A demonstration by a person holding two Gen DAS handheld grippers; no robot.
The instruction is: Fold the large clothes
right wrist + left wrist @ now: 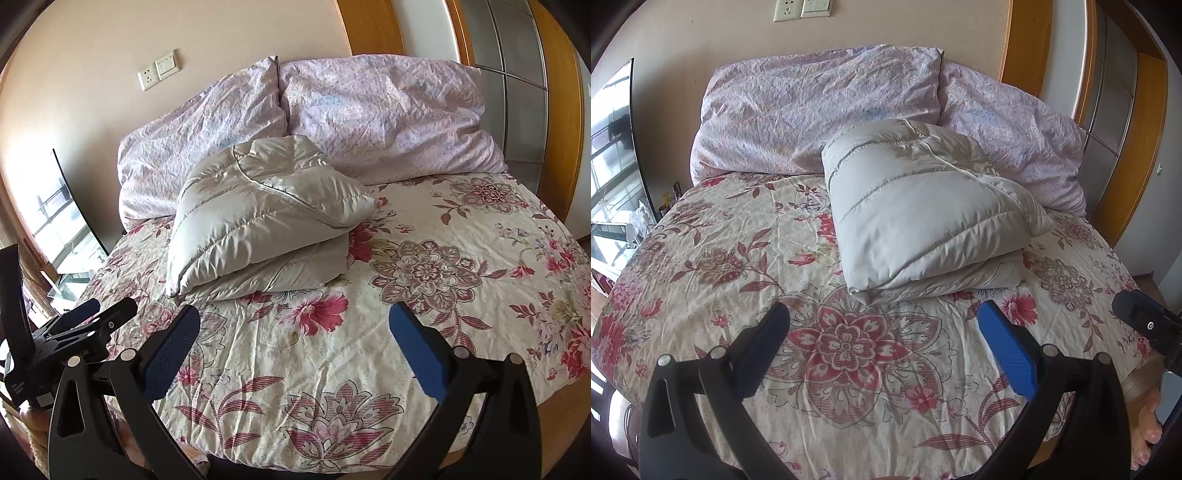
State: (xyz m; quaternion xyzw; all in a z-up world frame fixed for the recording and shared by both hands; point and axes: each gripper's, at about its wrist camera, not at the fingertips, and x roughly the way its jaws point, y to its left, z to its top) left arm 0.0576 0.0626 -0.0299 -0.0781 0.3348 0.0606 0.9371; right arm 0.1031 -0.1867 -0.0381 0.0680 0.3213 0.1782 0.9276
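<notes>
A pale grey quilted down jacket [923,210] lies folded in a thick bundle on the floral bed cover [738,258], just in front of the pillows. It also shows in the right wrist view [258,225]. My left gripper [882,321] is open and empty, held above the cover a little short of the jacket's near edge. My right gripper [295,325] is open and empty, also short of the jacket and slightly to its right. The right gripper's body shows at the right edge of the left wrist view [1148,325]. The left gripper's body shows at the lower left of the right wrist view [74,332].
Two lilac pillows [820,114] [1015,136] lean on the wall at the head of the bed. A glass panel [613,155] stands to the left. Wooden wardrobe doors [1123,122] stand to the right. A bare foot [1145,432] shows by the bed's right edge.
</notes>
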